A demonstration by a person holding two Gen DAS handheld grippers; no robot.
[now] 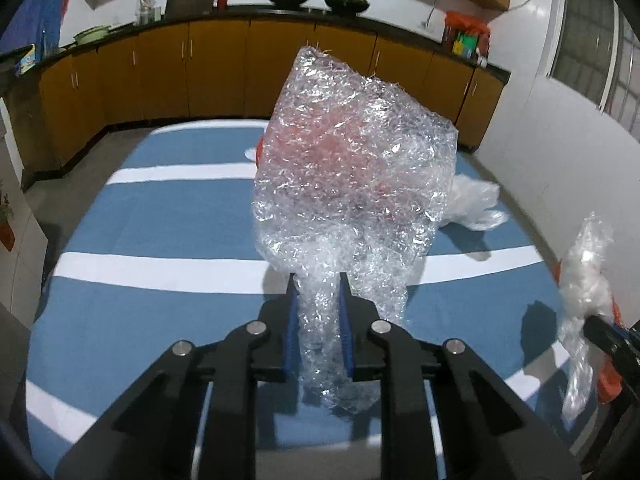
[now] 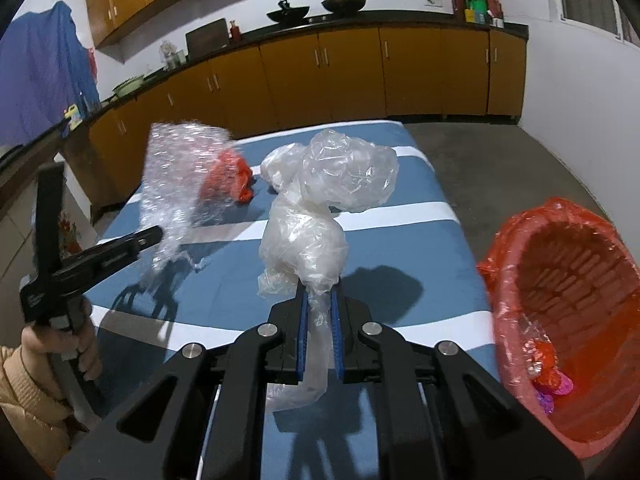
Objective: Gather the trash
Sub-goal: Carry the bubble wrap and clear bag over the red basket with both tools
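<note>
My left gripper (image 1: 319,292) is shut on a crumpled sheet of bubble wrap (image 1: 352,168) and holds it up above the blue-and-white striped table (image 1: 160,220). It also shows in the right wrist view (image 2: 176,184), at the left. My right gripper (image 2: 319,300) is shut on a clear plastic bag (image 2: 320,208), lifted over the table. A red-lined trash basket (image 2: 568,304) stands at the table's right edge, with some wrappers at its bottom. A red plastic bag (image 2: 228,180) and a white plastic bag (image 2: 280,168) lie on the far part of the table.
Wooden cabinets (image 1: 216,68) with a dark counter run along the back wall, holding woks, jars and bags. A blue cloth (image 2: 44,80) hangs at the left. Grey floor (image 2: 500,160) lies right of the table.
</note>
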